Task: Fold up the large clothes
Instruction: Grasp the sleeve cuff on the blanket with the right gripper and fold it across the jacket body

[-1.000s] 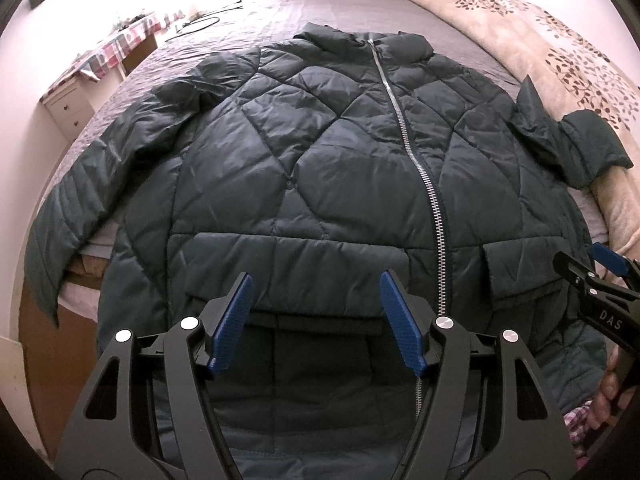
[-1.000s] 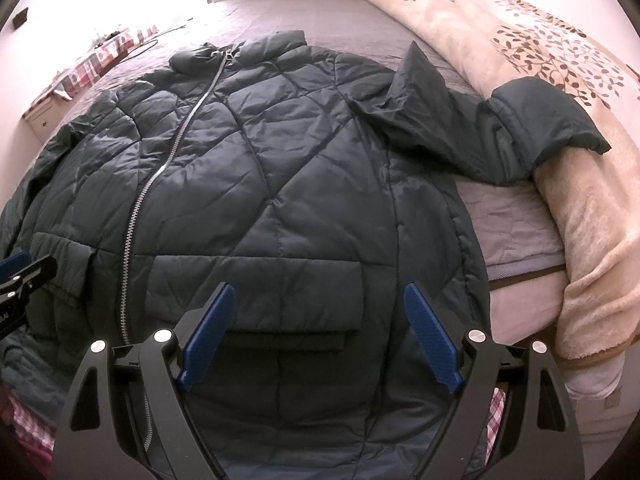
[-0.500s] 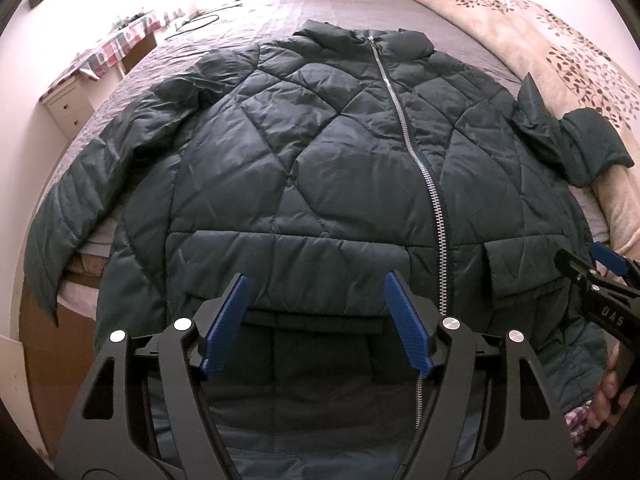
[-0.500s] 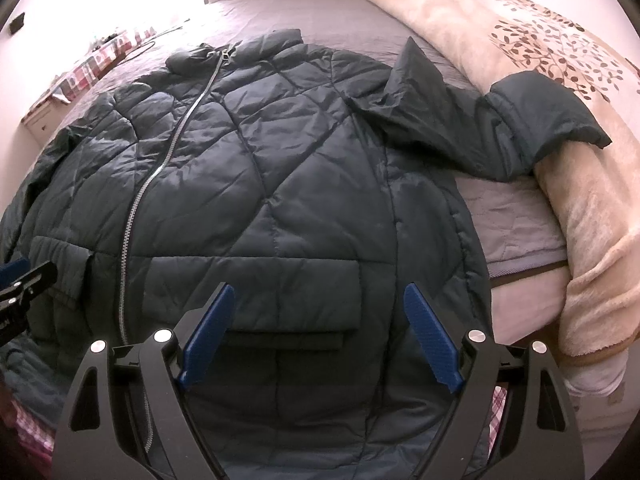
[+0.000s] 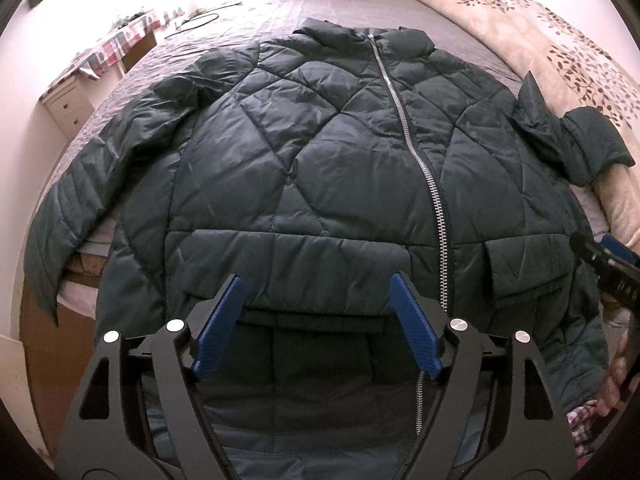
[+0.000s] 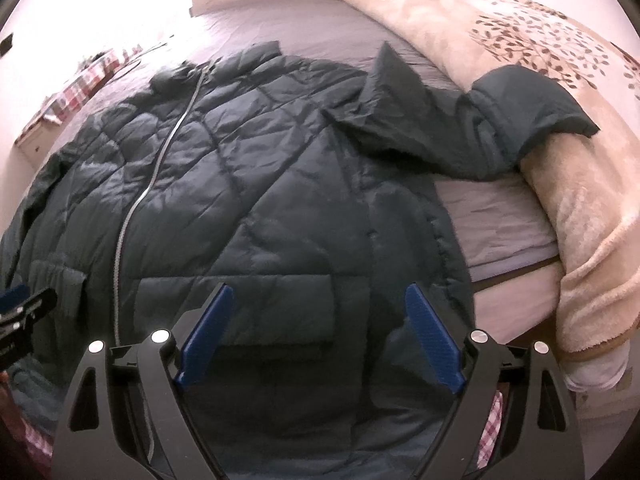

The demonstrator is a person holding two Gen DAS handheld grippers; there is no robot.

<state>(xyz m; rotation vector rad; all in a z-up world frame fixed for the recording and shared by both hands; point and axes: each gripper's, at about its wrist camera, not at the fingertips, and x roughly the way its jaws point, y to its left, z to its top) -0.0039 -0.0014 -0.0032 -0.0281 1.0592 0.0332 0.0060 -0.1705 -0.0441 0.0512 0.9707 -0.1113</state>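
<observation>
The dark green quilted zip-up jacket lies spread face-up on the grey bed, unfolded; left hand-held gripper opening, right hand-held gripper apart, both empty, next needing a sleeve grasp.

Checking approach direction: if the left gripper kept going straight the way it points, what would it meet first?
Probably the jacket: the left gripper, jaws opening and empty, aims at its lower front near the pocket flap, left of the zipper. Depth unclear.

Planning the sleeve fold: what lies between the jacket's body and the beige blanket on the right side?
In the right wrist view, bare grey sheet; farther up, the jacket sleeve crosses it, cuff on the blanket.
</observation>
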